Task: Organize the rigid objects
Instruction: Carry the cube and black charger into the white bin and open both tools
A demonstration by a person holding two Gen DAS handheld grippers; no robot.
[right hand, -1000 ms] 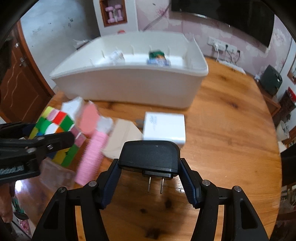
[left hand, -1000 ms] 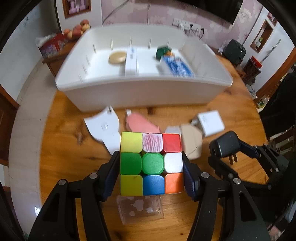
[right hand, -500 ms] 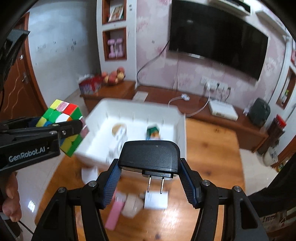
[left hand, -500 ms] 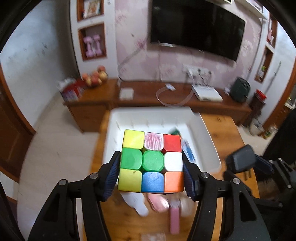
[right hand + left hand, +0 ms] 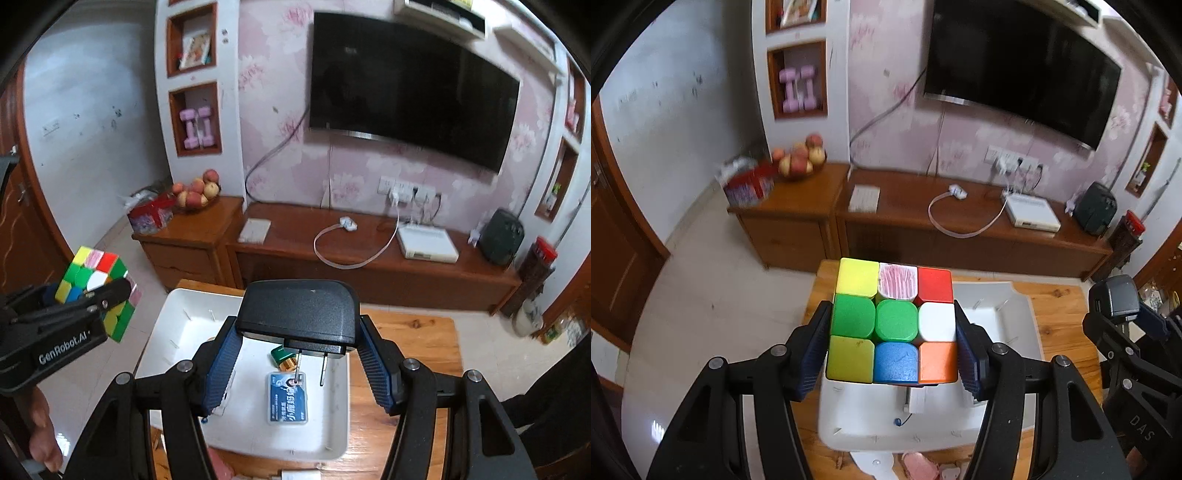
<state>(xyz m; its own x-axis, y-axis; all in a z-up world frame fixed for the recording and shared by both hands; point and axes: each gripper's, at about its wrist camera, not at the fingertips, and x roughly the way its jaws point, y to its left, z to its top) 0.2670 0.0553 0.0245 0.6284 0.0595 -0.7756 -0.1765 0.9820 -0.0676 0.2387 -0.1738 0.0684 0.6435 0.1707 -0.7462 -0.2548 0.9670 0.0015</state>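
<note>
My left gripper [image 5: 892, 345] is shut on a colourful puzzle cube [image 5: 894, 319], held high above the white bin [image 5: 849, 424]. In the right wrist view the same cube [image 5: 98, 286] shows at the left, clamped in the left gripper [image 5: 92, 295]. My right gripper [image 5: 297, 363] is shut on a black plug adapter [image 5: 299, 312] with its two prongs pointing down over the white bin [image 5: 166, 332]. Inside the bin lie a blue card pouch [image 5: 288, 400] and a small green and gold item [image 5: 282, 356]. The adapter [image 5: 1115, 297] also appears at the right edge of the left wrist view.
The bin stands on a wooden table [image 5: 413, 332]. Pink and white pieces [image 5: 919, 467] lie on the table in front of the bin. Behind are a long wooden sideboard [image 5: 369, 266] with a fruit bowl [image 5: 194, 194], and a wall television [image 5: 410, 88].
Both grippers have risen well above the table with the cube and the adapter still held. The bin, seen from the side before, now lies below them.
</note>
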